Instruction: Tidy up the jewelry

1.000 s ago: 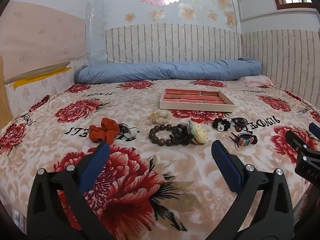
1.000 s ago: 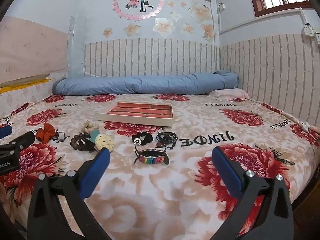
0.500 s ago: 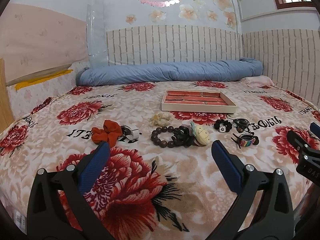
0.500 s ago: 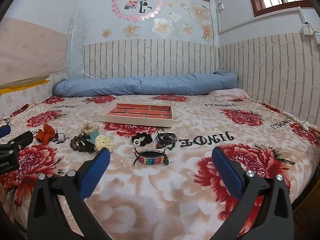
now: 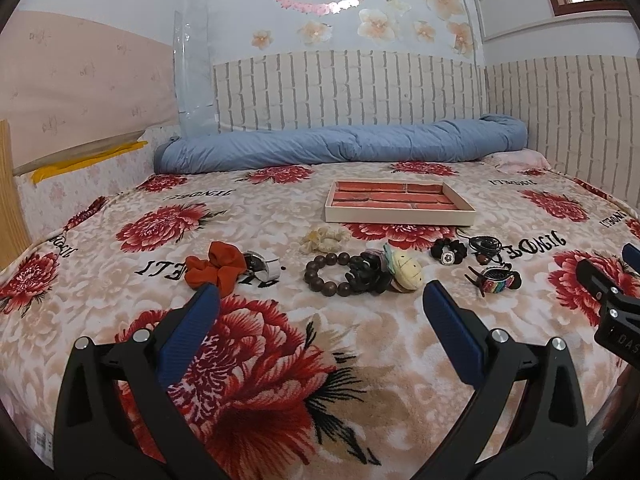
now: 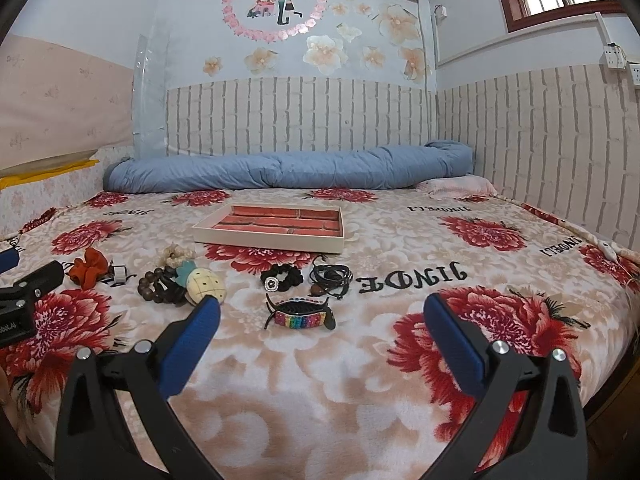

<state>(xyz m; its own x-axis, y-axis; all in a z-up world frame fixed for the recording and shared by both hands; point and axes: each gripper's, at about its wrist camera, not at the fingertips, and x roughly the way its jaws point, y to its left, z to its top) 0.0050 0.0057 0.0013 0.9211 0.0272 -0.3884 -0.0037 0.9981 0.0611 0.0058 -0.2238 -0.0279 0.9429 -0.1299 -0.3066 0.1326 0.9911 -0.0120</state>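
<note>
A shallow tray [image 5: 400,216] with a red brick-pattern lining lies on the bed; it also shows in the right wrist view [image 6: 272,238]. In front of it lie an orange scrunchie [image 5: 216,266], a silver ring [image 5: 262,266], a cream scrunchie [image 5: 324,240], a brown bead bracelet [image 5: 326,278], a black claw clip [image 5: 368,276], a pineapple-shaped clip [image 5: 406,272], a black scrunchie [image 5: 448,251], a black cord necklace [image 5: 486,246] and a rainbow hair clip [image 6: 300,314]. My left gripper [image 5: 320,300] is open and empty, short of the bracelet. My right gripper [image 6: 322,312] is open and empty, around the rainbow clip's near side.
A floral blanket [image 5: 260,360] covers the bed. A rolled blue duvet [image 5: 340,150] lies along the headboard wall. A pink pillow [image 6: 456,188] sits at the far right. The bed's right edge [image 6: 616,380] drops to the floor.
Both grippers have crept slightly forward toward the jewelry row. Both remain open and empty; no item has moved.
</note>
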